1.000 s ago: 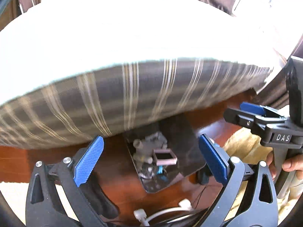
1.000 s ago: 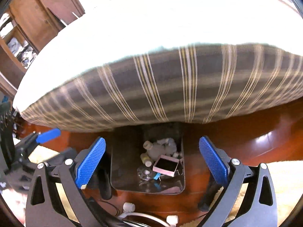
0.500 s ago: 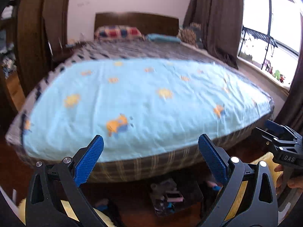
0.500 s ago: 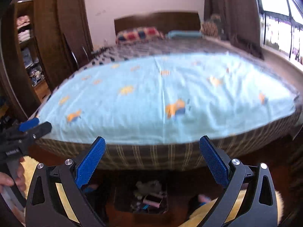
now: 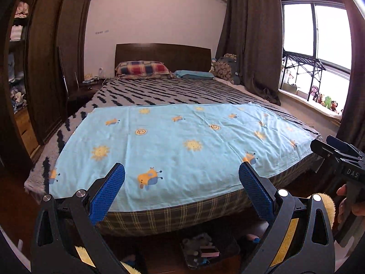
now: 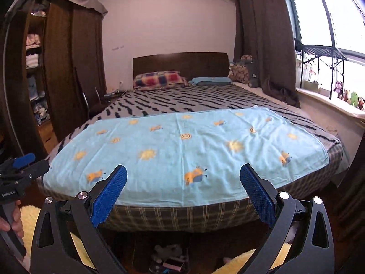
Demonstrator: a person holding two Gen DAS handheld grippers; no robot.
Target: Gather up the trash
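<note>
1. The foot edge of the bed (image 5: 173,219) is faced by both cameras; a light blue sheet (image 5: 178,150) with suns and bees is spread flat up to that edge, and its surface is seen bare of trash.
2. Open floor is left only in a narrow strip between the foot edge and the viewer; a wardrobe (image 6: 57,80) stands along the bed's left side, and curtains (image 6: 262,45) and a window sill along its right.
3. The trash is found in a dark bin (image 5: 205,253) on the floor just under the foot edge, with a small pink box (image 5: 208,250) lying on top.
4. The left hand-held gripper (image 5: 181,194) is held level above the bin, fingers spread wide, nothing between them.
5. The right hand-held gripper (image 6: 182,196) is held the same way, spread and empty.
6. "DAS" is read on the right unit's body in the left view; the left unit's lettering is too small to read.
</note>
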